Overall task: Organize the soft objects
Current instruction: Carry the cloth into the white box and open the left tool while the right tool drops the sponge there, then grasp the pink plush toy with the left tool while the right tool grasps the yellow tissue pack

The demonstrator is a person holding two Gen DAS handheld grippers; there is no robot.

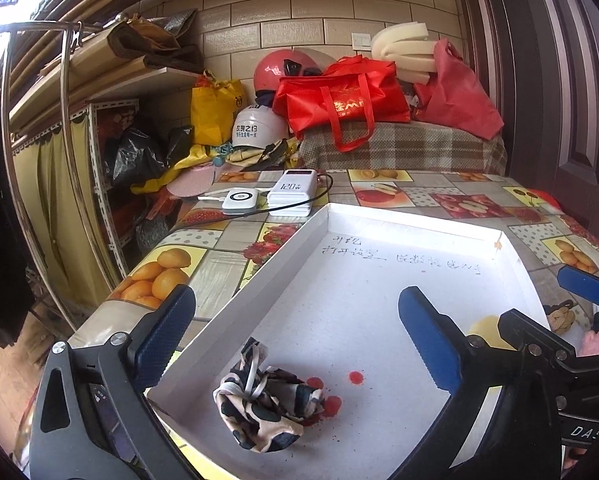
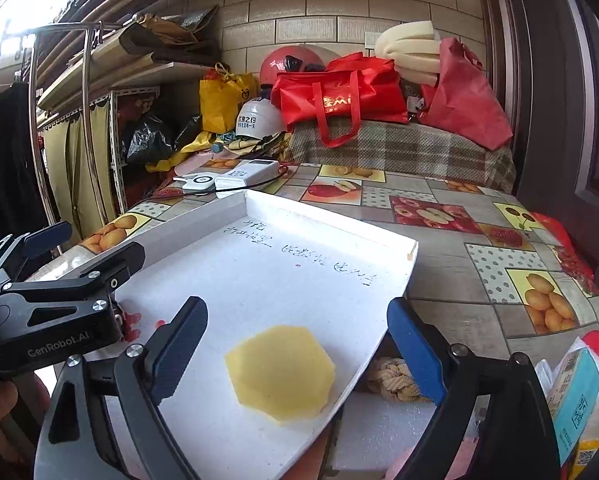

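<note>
Counting gave one shallow white tray (image 1: 379, 288) on the fruit-print tablecloth (image 1: 203, 264), with two soft things inside it: one crumpled black-and-cream patterned cloth (image 1: 267, 404) near the tray's front left corner and one pale yellow sponge (image 2: 281, 372) toward its front right edge. Two helmets sat behind the table — one red (image 1: 277, 72), one white (image 1: 259, 128) — and two white power banks (image 1: 289, 196) lay just beyond the tray's far rim.

Both tools stood wide apart and gripped nothing. The left gripper (image 1: 299, 344) had its fingers spread over the front of the tray, the cloth lying loose on the tray floor between them, touched by neither pad. The right gripper (image 2: 299, 352) straddled the sponge the same way — one finger over the tray, the other outside its right rim — without contact.

Several red stains (image 1: 355, 378) marked the tray floor beside the cloth, and handwriting ran across its far half. One knotted rope toy (image 2: 395, 380) lay outside the tray, just beside its right edge.
</note>
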